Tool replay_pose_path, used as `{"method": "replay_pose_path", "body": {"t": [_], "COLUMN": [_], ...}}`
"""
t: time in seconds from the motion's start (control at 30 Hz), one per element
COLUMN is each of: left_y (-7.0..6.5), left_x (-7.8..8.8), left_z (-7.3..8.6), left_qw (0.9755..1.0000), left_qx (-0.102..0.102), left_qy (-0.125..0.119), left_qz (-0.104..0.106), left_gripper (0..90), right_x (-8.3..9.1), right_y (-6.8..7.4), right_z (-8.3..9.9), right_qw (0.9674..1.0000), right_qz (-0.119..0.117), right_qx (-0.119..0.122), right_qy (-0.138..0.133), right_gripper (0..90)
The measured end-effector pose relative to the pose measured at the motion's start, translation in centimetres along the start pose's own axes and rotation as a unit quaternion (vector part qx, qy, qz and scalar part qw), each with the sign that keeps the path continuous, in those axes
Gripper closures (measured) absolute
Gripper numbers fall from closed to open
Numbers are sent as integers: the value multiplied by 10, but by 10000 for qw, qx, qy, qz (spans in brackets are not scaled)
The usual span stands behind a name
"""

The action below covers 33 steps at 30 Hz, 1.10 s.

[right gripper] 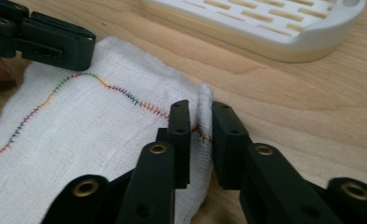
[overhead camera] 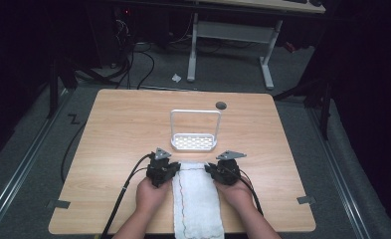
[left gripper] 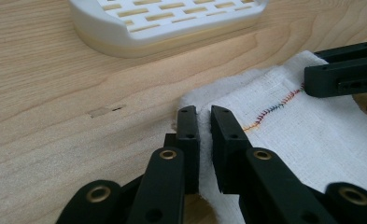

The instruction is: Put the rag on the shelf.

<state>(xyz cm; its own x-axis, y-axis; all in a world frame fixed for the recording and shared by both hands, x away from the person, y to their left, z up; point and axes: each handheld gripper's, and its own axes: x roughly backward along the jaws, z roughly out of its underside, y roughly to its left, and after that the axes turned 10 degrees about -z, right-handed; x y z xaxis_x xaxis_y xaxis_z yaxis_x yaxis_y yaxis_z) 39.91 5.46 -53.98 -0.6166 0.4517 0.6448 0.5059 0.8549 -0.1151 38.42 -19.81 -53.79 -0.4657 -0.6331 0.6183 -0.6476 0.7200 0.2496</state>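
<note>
Two tools pinching white cloth at 6 o'clock on surface: left tool on left corner, right tool on right. Lift evenly, keep edge taut; rack waiting at 12.

The white cloth is running off the bottom edge of the high view. The white rack is being cropped at the top of both gripper views. The small dark disc is possibly a table hole; too small to tell.

Right tongs pinching white cloth edge, white rack beyond
</note>
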Motion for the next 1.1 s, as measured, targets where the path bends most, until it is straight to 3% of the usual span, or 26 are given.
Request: {"method": "replay_pose_path", "body": {"t": [0.43, 0.7, 0.77, 0.97, 1.0, 1.07, 1.1], "left_y": [-3, -5, -7, -6, -9, -12, -13], "left_x": [2, 9, 11, 22, 25, 31, 35], "left_z": [1, 4, 4, 0, -1, -4, -6], "left_qw": [9998, 9988, 9978, 9973, 9968, 9962, 9959], "left_qx": [-143, -236, -358, -69, -105, -99, -46], "left_qy": [-65, -408, -537, -725, -796, -866, -907], "left_qz": [-86, -106, -143, 25, 8, 18, 55], "left_gripper": [827, 835, 841, 842, 841, 841, 841], "right_x": [-1, 1, 3, 17, 24, 26, 34], "right_y": [3, 5, 6, 15, 19, 21, 24], "right_z": [2, 2, 2, -1, -2, -3, -5], "right_qw": [9999, 9996, 9995, 9970, 9952, 9946, 9924], "right_qz": [32, 94, 95, 190, 245, 249, 268], "right_qx": [99, 246, 255, 533, 627, 647, 697], "right_qy": [-66, -116, -177, -524, -706, -768, -978], "right_gripper": [854, 858, 859, 858, 858, 859, 859]}}
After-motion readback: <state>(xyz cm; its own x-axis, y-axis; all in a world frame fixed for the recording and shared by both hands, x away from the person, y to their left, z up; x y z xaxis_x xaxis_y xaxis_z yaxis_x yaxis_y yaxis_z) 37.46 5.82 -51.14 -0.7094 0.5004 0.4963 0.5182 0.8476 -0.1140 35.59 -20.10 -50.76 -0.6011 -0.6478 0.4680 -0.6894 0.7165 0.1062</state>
